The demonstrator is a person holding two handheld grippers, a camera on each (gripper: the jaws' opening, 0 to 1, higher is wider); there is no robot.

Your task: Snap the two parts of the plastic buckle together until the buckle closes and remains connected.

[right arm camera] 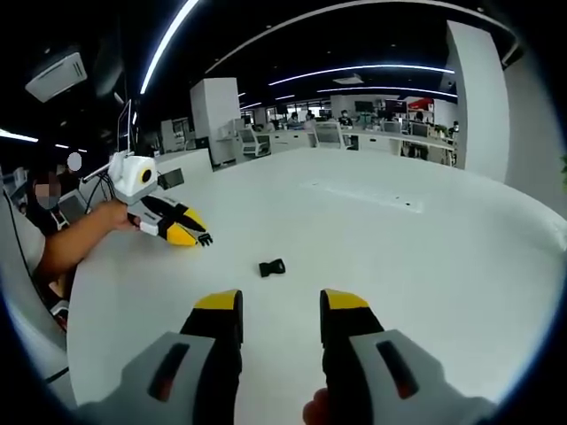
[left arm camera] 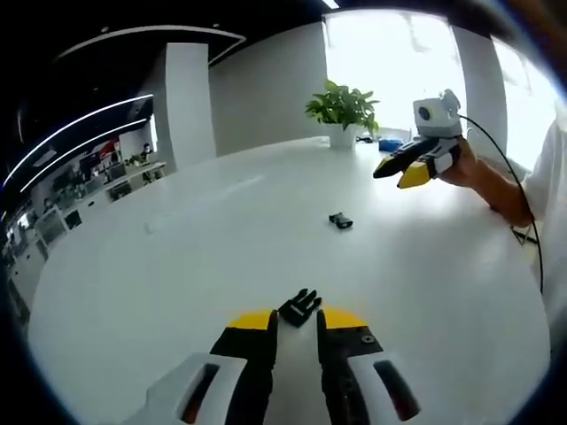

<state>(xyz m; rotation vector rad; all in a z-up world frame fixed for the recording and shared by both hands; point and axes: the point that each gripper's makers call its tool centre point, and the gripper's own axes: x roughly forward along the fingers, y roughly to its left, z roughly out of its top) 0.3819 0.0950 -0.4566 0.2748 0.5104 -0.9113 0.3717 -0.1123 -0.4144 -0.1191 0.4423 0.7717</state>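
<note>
Two buckle pieces are apart on the white counter. In the left gripper view, the left claw has its jaws parted with the pronged buckle piece at its tips; whether the tips touch it I cannot tell. Farther out lies the socket piece, loose. At far right a hand holds the right claw above the counter, near a potted plant. In the right gripper view, that claw is wide open, holding nothing.
</note>
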